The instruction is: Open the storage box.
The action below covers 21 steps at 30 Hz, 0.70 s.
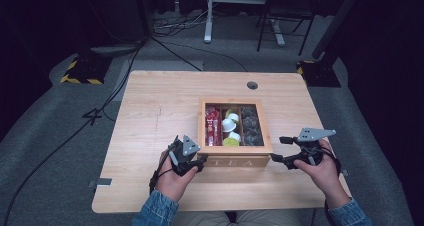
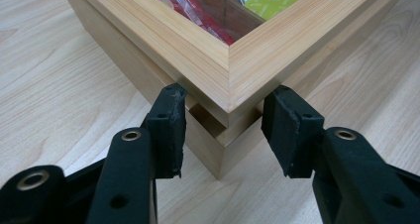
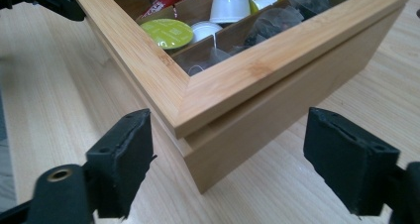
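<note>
The tea box (image 1: 235, 158) sat near the front edge of the desk (image 1: 150, 116), its framed lid (image 3: 257, 70) down, with red sachets (image 1: 213, 125), capsules (image 1: 230, 126) and clear bags (image 1: 251, 125) visible through it in three compartments. The left gripper (image 1: 187, 158) was at the box's front left corner, its fingers (image 2: 167, 130) spread to either side of that corner, close against the wood but not clearly clamping it. The right gripper (image 1: 289, 152) hung by the front right corner with its fingers (image 3: 121, 159) spread wide and well clear of the box. I judged the risk lay in the corner holds: fingers closing on two faces that meet at an angle could slide off, and a lift from one side alone might tip the box or pop the lid and spill the contents. Whether the lid had glass or was simply open, I could not tell. Any hinge or catch was hidden, and whether the left pads truly touched was hard to make out.
</note>
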Motion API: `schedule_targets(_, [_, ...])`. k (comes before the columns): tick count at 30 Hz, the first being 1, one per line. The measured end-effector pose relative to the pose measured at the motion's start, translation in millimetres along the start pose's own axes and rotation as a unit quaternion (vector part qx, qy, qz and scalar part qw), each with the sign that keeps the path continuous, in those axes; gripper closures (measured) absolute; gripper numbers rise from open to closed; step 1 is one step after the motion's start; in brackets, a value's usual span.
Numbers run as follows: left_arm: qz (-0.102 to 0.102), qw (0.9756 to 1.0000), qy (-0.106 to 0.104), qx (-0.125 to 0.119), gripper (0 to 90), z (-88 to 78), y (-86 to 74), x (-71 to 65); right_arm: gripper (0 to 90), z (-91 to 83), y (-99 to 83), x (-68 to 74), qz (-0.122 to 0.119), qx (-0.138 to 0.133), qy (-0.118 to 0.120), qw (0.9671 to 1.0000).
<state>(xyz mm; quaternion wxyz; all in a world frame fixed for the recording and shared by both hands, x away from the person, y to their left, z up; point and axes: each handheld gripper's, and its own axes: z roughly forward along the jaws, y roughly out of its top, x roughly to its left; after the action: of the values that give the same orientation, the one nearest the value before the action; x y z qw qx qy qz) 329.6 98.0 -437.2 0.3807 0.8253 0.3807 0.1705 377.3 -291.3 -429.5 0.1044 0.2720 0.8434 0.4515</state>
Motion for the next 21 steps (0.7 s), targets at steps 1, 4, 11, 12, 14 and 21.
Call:
schedule_targets(1, [0.000,1.0000,0.000,0.000,52.5,-0.1,0.2,0.1,25.0,0.0,0.0,0.0,0.000,0.000,0.000,1.0000])
schedule_targets(4, [0.000,1.0000,0.001,-0.005,52.5,-0.3,-0.1,0.0,27.0,5.8,0.9,4.2,-0.015,0.010,-0.003,0.9998])
schedule_targets(11, [0.006,0.9999,0.007,-0.012,52.8,-1.2,-3.1,-1.1,26.2,19.4,4.9,8.2,-0.053,0.020,-0.007,0.9984])
schedule_targets(12, [0.006,0.9999,0.007,-0.012,52.8,-1.2,-3.1,-1.1,26.3,20.4,5.0,8.3,-0.054,0.019,-0.006,0.9983])
schedule_targets(14, [0.006,0.9999,0.007,-0.012,52.8,-1.2,-3.1,-1.2,26.3,21.3,4.9,8.6,-0.055,0.019,-0.007,0.9983])
schedule_targets(21, [0.007,0.9998,0.007,-0.015,53.0,-1.4,-1.6,0.0,26.3,22.4,4.9,10.8,-0.075,0.008,-0.020,0.9969])
